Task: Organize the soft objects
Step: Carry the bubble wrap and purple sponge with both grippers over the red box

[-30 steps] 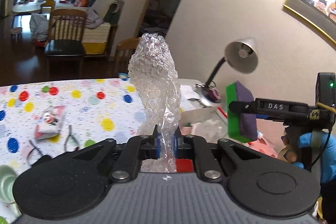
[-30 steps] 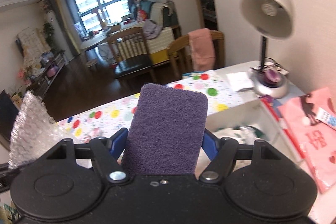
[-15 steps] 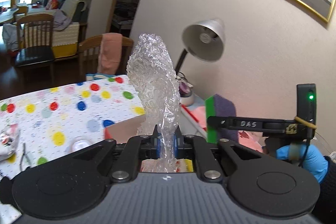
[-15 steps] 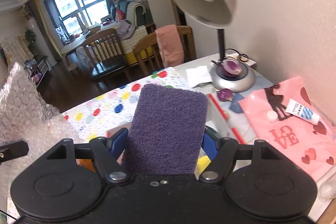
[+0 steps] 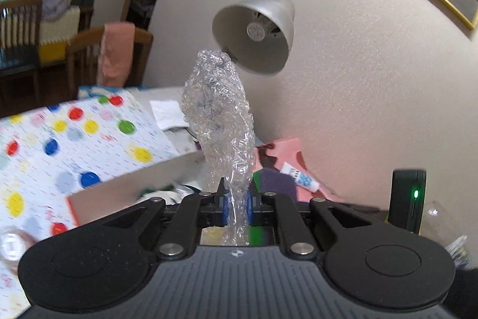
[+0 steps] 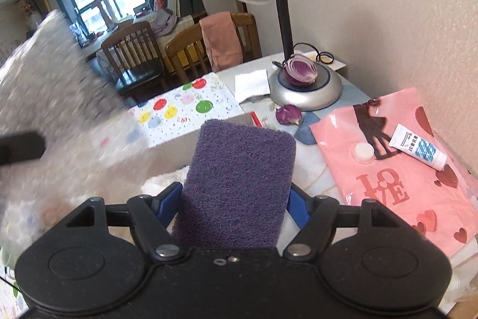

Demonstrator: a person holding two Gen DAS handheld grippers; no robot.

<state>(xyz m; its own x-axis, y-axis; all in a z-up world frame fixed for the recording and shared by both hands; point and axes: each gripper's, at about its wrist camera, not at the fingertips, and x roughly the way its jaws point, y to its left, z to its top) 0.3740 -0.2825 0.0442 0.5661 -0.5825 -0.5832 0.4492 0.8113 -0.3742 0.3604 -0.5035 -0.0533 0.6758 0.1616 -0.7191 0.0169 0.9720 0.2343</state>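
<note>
1. The left gripper (image 5: 236,207) is clamped tight on the lower end of a crumpled roll of clear bubble wrap (image 5: 219,115), which stands up out of the jaws in front of the grey dome-shaded desk lamp (image 5: 254,35).
2. The right gripper (image 6: 236,202) is closed on a purple scouring sponge with a green backing (image 6: 239,184); its blue fingers (image 6: 168,204) press both sides, so the wide jaw gap is a grip, not an empty opening.
3. Both soft things are in the air, above the table covered by a white cloth with coloured dots (image 5: 74,139), and neither is set down yet.
4. Below and ahead of both grippers lies an open pale box with a red edge (image 5: 125,196), with white and green soft material already showing inside. It looks like the collecting place, so some sorting seems done.
5. Left to do, by my judgement: lower each gripper over the box, release the sponge and the bubble wrap, then check the table for more.
6. The pink plastic bag printed LOVE (image 6: 397,166), the small white tube (image 6: 418,147) on it and the cut red onion (image 6: 300,69) on the lamp base lie untouched beside the box.
</note>
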